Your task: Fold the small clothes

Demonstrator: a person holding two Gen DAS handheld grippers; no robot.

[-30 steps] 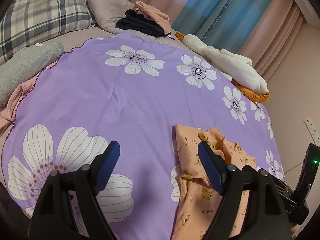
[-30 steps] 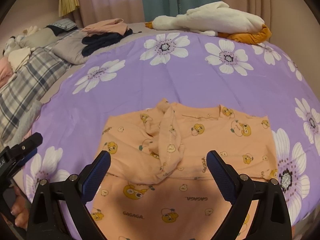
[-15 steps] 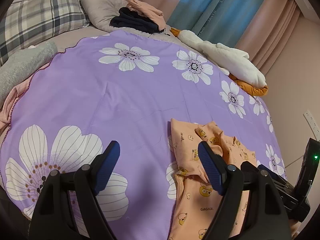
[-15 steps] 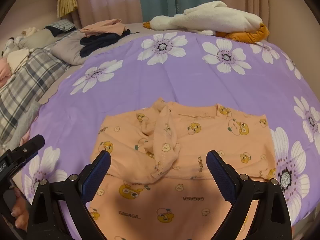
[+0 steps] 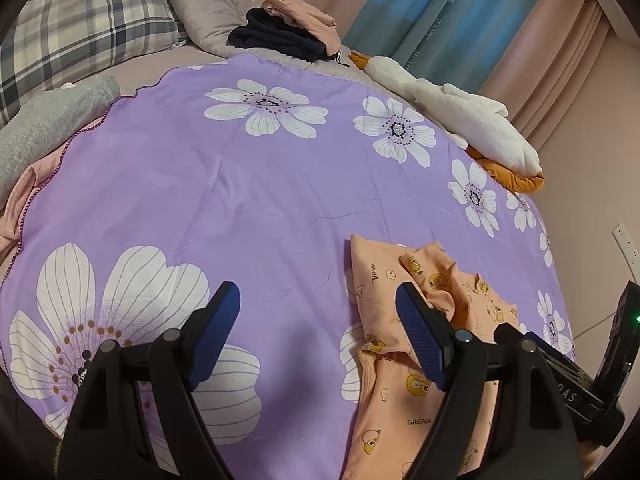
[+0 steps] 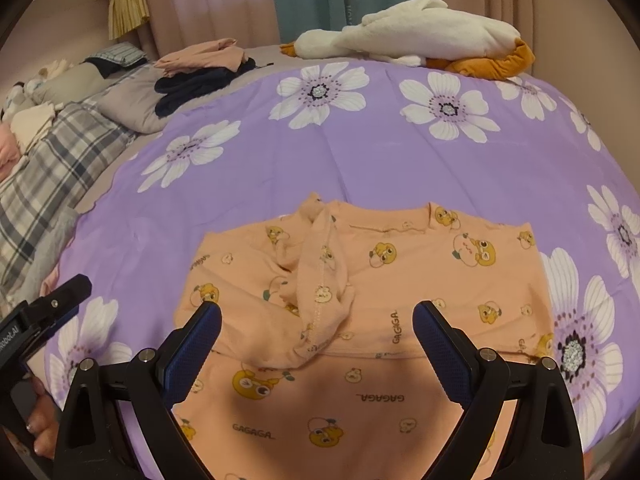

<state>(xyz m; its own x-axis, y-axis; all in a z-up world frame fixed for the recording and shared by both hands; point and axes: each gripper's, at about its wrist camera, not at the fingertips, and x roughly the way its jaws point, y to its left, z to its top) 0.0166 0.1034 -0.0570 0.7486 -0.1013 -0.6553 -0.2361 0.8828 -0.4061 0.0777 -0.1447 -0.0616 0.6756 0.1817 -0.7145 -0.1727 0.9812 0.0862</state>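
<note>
A small peach shirt (image 6: 420,276) printed with yellow ducks lies on the purple flowered blanket (image 6: 360,152). One sleeve (image 6: 320,280) is folded in across its middle and bunched. My right gripper (image 6: 316,332) is open and empty, hovering just above the shirt's lower middle. My left gripper (image 5: 318,320) is open and empty over bare blanket, with the shirt (image 5: 404,364) to its right, partly behind its right finger. The left gripper's body shows at the left edge of the right wrist view (image 6: 40,312).
A white and orange plush goose (image 6: 412,36) lies at the blanket's far edge. Folded pink and navy clothes (image 6: 204,68) sit on a grey pillow behind. A plaid pillow (image 5: 84,28) and a grey garment (image 5: 44,128) lie to the left.
Both grippers have drawn back slightly from the shirt and stayed open. The shirt has not moved.
</note>
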